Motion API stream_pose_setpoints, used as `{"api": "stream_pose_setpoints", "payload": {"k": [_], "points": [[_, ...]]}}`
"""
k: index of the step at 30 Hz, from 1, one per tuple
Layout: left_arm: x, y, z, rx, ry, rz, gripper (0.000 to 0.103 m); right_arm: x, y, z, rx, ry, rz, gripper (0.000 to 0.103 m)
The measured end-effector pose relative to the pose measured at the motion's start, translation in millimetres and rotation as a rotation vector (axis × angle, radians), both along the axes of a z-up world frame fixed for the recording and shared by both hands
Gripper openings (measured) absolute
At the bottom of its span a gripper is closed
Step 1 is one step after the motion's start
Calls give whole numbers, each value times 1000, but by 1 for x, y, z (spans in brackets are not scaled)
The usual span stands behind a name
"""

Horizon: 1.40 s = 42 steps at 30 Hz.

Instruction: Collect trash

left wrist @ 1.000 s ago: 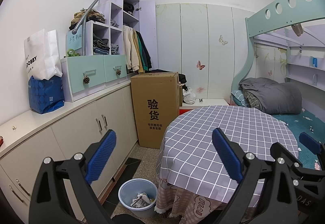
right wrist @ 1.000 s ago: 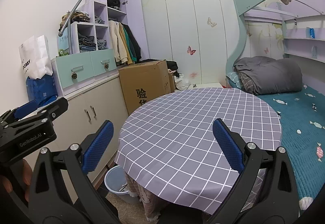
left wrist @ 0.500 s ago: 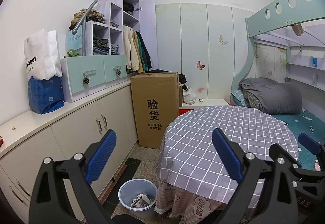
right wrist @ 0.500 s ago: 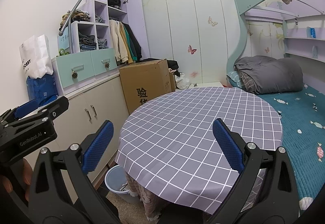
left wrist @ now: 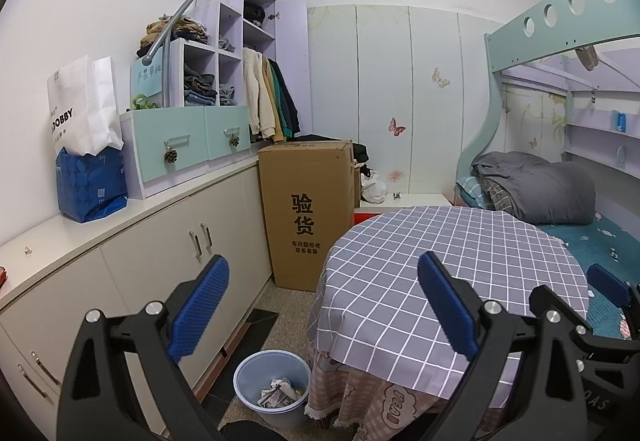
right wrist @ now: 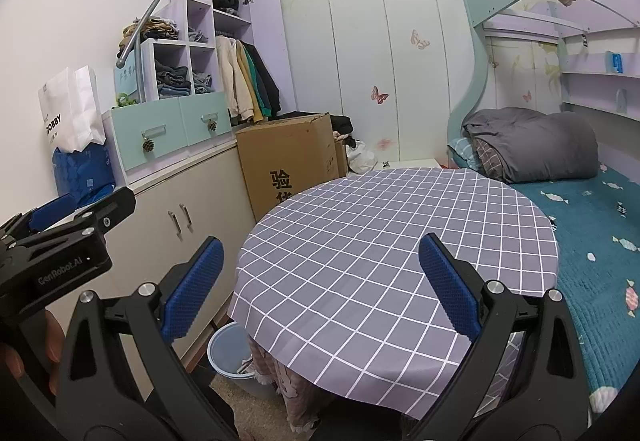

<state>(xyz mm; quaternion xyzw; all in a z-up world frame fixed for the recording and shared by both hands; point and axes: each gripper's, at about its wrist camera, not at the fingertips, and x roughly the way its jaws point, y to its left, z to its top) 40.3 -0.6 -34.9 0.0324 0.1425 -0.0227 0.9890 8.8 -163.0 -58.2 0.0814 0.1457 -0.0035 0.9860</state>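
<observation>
A light blue trash bin (left wrist: 273, 385) stands on the floor between the cabinets and the round table, with crumpled paper trash (left wrist: 279, 393) inside. In the right wrist view the bin (right wrist: 227, 355) is partly hidden by the tablecloth. My left gripper (left wrist: 324, 309) is open and empty, held above the bin and the table's left edge. My right gripper (right wrist: 320, 289) is open and empty over the near edge of the round table (right wrist: 400, 241), which has a grey checked cloth. The left gripper's body (right wrist: 60, 253) shows at the left of the right wrist view.
White low cabinets (left wrist: 160, 261) run along the left wall, with a blue bag (left wrist: 90, 185) and a white paper bag (left wrist: 82, 109) on top. A tall cardboard box (left wrist: 308, 213) stands behind the table. A bunk bed with a grey duvet (right wrist: 532, 145) is at the right.
</observation>
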Motion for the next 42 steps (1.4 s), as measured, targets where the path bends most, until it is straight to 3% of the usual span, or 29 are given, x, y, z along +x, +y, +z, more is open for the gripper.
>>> {"api": "stream_pose_setpoints", "payload": {"k": [42], "points": [[4, 1, -2, -4, 9, 9, 93, -2, 0, -10, 9, 20, 5, 96]]}}
